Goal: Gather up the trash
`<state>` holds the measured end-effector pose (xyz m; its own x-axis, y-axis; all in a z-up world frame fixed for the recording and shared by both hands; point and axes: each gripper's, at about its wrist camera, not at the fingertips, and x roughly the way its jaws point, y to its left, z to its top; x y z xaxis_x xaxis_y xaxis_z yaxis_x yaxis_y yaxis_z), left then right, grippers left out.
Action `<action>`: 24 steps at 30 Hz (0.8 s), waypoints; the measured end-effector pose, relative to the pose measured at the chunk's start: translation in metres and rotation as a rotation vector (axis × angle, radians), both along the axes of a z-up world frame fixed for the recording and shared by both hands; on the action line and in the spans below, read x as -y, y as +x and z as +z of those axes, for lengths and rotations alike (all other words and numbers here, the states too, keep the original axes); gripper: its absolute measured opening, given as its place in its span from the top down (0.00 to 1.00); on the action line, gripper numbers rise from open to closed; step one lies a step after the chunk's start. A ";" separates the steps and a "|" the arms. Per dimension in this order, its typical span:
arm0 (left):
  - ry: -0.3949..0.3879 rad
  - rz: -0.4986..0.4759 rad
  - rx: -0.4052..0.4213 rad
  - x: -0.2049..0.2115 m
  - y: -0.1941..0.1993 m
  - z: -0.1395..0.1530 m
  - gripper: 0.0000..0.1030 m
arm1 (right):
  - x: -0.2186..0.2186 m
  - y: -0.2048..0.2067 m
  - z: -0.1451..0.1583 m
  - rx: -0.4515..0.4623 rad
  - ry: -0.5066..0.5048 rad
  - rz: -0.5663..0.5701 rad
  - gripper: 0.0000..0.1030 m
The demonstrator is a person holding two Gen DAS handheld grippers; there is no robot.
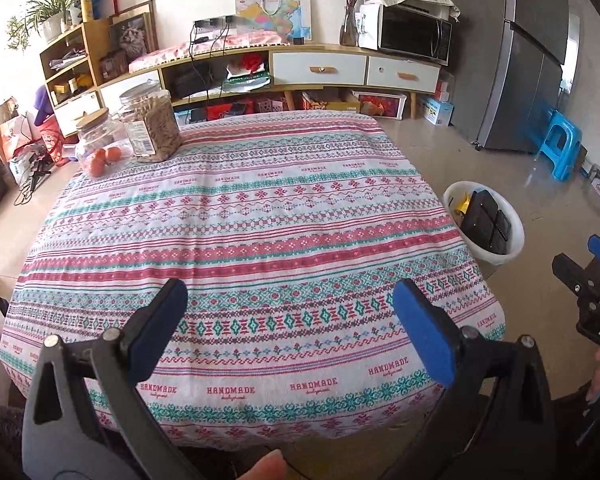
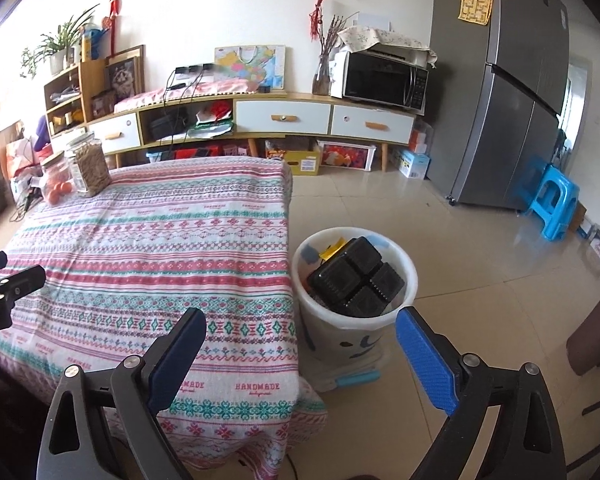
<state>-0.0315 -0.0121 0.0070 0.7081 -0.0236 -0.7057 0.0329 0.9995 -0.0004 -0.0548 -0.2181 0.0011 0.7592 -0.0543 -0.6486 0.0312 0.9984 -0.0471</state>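
Left wrist view: left gripper (image 1: 288, 304) hangs over the near edge of the table (image 1: 260, 216), jaws spread wide w/ nothing between them but patterned cloth. A fingertip shows at the bottom edge, below the jaws. Far ahead and to the jaws' left, at the table's back corner, stand two clear jars: a tall jar (image 1: 152, 124) of brown pieces and, touching it on its left, a shorter cork-lidded jar (image 1: 100, 144) w/ orange fruit. Off to the jaws' right, on the floor just past the table edge, sits the white bin (image 1: 516, 236), holding a black tray (image 1: 486, 220) and yellow scraps. Further right, at frame edge, the right gripper (image 1: 584, 264) is seen from the side.

Right wrist view: right gripper (image 2: 300, 328) has its jaws spread wide, empty, straddling the table's corner; left finger lies over the cloth, right finger over the floor. Bin (image 2: 404, 276) stands just ahead of the jaws, slightly right of centre, close beside the table's hanging cloth, black tray (image 2: 356, 276) tilted on top of the trash inside. Beyond, along the back wall: a low cabinet (image 2: 284, 116), a microwave (image 2: 384, 80), a grey fridge (image 2: 500, 100). A blue stool (image 2: 552, 208) stands far right.
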 end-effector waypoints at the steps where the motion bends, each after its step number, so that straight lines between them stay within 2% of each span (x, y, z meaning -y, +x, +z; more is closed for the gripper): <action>1: -0.001 -0.001 0.003 0.001 0.000 0.000 0.01 | 0.001 0.000 0.000 0.002 0.002 -0.002 0.06; 24: 0.000 -0.021 0.016 0.010 -0.006 0.001 0.01 | 0.009 -0.003 0.005 0.026 0.020 -0.024 0.05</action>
